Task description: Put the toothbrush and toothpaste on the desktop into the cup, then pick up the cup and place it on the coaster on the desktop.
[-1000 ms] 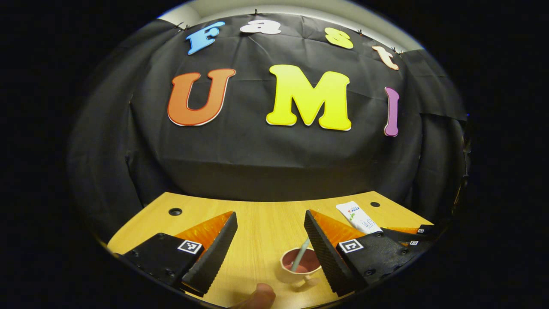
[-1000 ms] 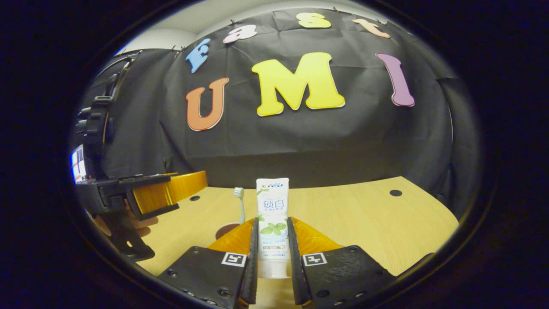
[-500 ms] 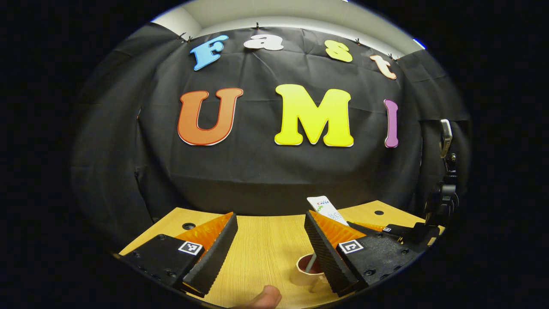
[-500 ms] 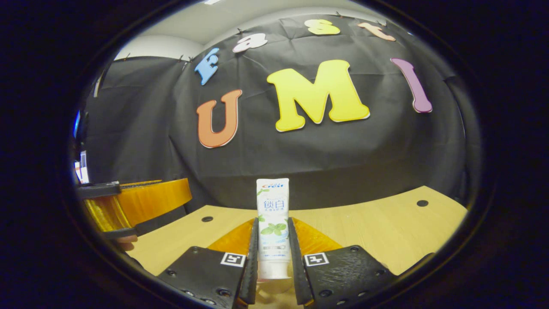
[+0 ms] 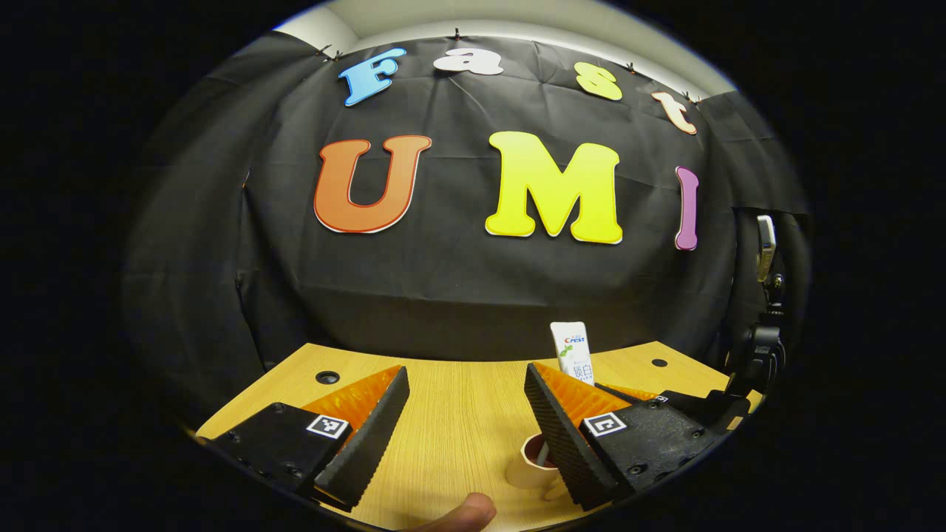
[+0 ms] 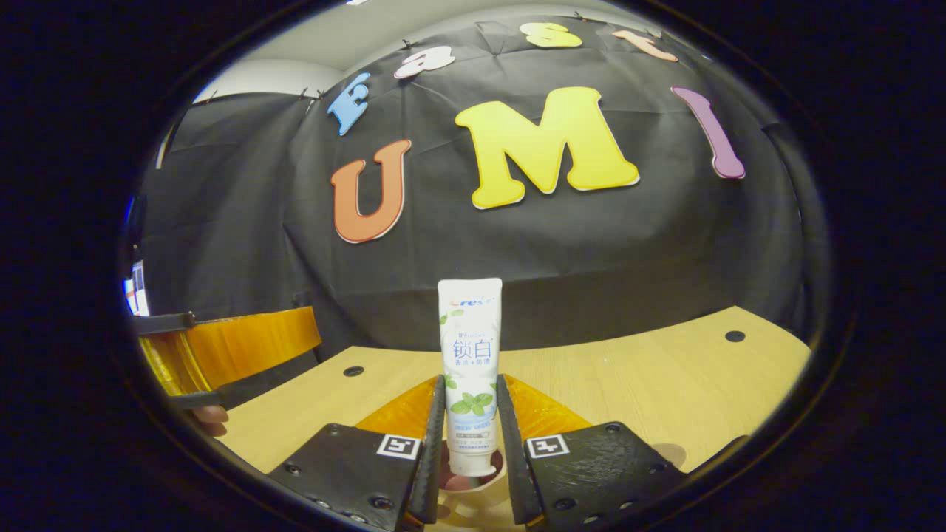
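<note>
A white toothpaste (image 6: 469,373) tube with green leaves, a beige cup (image 5: 526,470) seemingly reddish inside, light wood-grain desktop (image 6: 650,384).

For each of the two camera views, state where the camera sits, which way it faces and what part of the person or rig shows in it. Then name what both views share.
Left gripper view: rides on the left gripper, facing the booth wall across the desk; its own fingers stand apart, a fingertip shows at the bottom edge.
Right gripper view: rides on the right gripper, facing the same wall; its fingers press the upright toothpaste over the cup.
Shared: the desk, toothpaste, cup, and each shows the other gripper.
</note>
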A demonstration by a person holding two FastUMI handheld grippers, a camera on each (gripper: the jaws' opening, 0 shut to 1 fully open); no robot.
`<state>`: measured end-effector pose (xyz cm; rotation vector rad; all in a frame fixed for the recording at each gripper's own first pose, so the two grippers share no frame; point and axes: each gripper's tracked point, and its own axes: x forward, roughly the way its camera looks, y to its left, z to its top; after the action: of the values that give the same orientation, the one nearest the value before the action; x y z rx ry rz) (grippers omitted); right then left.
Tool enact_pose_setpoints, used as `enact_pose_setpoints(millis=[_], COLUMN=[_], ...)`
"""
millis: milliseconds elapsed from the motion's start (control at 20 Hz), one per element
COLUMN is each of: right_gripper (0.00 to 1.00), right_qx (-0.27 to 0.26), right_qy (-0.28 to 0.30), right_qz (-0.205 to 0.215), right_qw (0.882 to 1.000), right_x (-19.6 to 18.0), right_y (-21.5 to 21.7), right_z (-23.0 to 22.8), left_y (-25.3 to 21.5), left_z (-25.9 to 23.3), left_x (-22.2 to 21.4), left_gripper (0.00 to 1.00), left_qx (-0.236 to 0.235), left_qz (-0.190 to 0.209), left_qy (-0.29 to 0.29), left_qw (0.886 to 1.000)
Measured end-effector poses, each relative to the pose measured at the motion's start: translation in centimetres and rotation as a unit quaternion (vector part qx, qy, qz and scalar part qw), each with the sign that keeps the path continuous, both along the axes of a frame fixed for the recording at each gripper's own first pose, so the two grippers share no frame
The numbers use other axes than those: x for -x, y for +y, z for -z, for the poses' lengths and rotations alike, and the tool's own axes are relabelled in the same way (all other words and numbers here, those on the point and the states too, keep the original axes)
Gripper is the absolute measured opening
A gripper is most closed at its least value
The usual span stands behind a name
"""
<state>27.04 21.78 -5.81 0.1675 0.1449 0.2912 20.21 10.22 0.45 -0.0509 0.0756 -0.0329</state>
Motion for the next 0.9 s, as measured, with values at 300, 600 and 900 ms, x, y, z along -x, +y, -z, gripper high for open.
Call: enact_pose_setpoints(millis=[300,600,900], right_gripper=[0.34,0.39,0.75], right_qx=[-0.004,-0.004,0.020], right_qy=[-0.028,-0.029,-0.067], right_qz=[-0.009,-0.012,-0.008], right_qw=[1.000,1.000,0.998], right_x=[1.1,2.3,5.7], right_y=[0.0,-0.8,-3.8], right_z=[-1.7,-2.4,-4.6], left_y=[-0.1,-0.5,-3.4], left_z=[0.5,1.5,1.0], left_x=[-0.2,-0.2,0.5], left_gripper=[0.99,1.00,0.99], left_qx=[0.000,-0.003,0.021], left_qz=[0.001,0.000,0.019], left_qy=[0.006,0.026,0.029], left_qw=[1.000,1.000,0.999])
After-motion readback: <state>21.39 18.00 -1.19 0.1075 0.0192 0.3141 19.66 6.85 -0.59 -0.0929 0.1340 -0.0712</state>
